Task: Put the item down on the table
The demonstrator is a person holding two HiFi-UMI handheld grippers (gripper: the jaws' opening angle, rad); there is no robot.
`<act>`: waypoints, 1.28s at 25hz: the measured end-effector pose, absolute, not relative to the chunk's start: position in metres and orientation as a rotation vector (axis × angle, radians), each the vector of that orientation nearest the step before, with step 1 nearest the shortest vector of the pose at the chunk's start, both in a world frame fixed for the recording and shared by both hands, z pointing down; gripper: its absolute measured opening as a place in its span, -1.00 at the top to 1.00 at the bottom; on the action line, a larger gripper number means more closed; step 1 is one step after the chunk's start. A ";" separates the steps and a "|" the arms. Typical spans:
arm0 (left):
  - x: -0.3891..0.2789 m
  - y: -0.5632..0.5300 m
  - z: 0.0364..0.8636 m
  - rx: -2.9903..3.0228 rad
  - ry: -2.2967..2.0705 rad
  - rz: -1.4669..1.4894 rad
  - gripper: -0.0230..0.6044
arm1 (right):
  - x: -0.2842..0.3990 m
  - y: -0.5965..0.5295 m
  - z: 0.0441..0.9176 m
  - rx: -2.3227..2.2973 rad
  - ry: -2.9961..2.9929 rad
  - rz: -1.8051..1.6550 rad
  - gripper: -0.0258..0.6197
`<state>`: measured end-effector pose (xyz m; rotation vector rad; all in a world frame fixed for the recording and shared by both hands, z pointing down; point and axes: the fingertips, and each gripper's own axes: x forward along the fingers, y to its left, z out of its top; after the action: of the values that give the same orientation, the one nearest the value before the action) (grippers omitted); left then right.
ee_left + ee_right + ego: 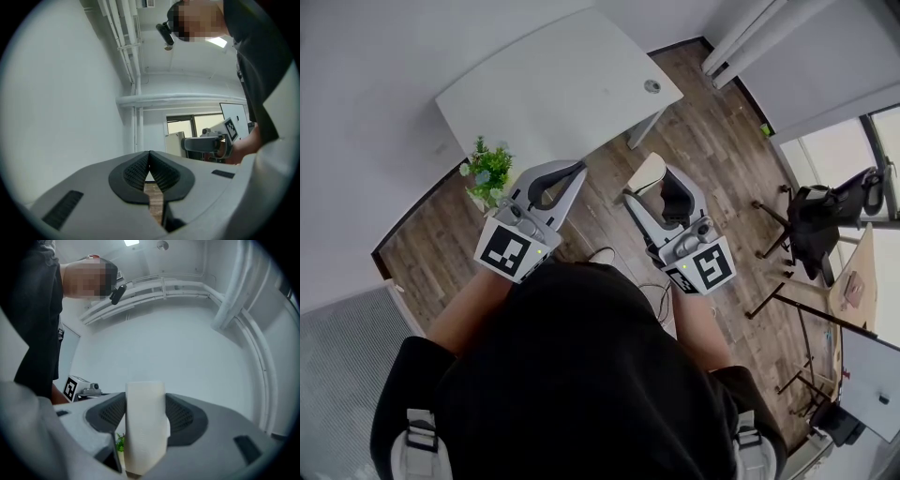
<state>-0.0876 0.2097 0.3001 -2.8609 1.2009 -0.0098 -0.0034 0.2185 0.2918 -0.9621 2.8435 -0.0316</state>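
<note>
My right gripper (652,187) is shut on a pale cream, flat-sided item (648,173), held in the air above the wood floor, short of the white table (562,84). In the right gripper view the item (145,427) stands upright between the two dark pads (186,417) and hides the gap. My left gripper (577,170) is level with it on the left, shut with nothing in it. Its ribbed pads (161,172) meet at the tips in the left gripper view. Each gripper shows in the other's view: the right gripper (206,143) and the left gripper (82,389).
A small potted green plant (488,172) stands on the floor by the table's near left corner. A round grommet (652,86) sits near the table's right edge. Dark chair frames (811,220) and a cable (602,253) lie at the right and underfoot.
</note>
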 end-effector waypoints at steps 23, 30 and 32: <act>-0.028 0.165 0.312 -2.859 1.224 0.014 0.95 | 0.052 0.175 0.300 -0.970 2.841 -0.017 0.09; -0.027 0.106 0.315 -2.872 1.226 0.049 0.95 | 0.053 0.113 0.302 -0.976 2.865 -0.025 0.09; -0.028 0.087 0.315 -2.868 1.231 0.050 0.95 | 0.052 0.093 0.302 -0.974 2.873 -0.025 0.09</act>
<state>-0.0285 0.0872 0.3146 -2.8679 1.2314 0.0499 0.0519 0.0933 0.3017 -0.9737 2.8729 -0.0250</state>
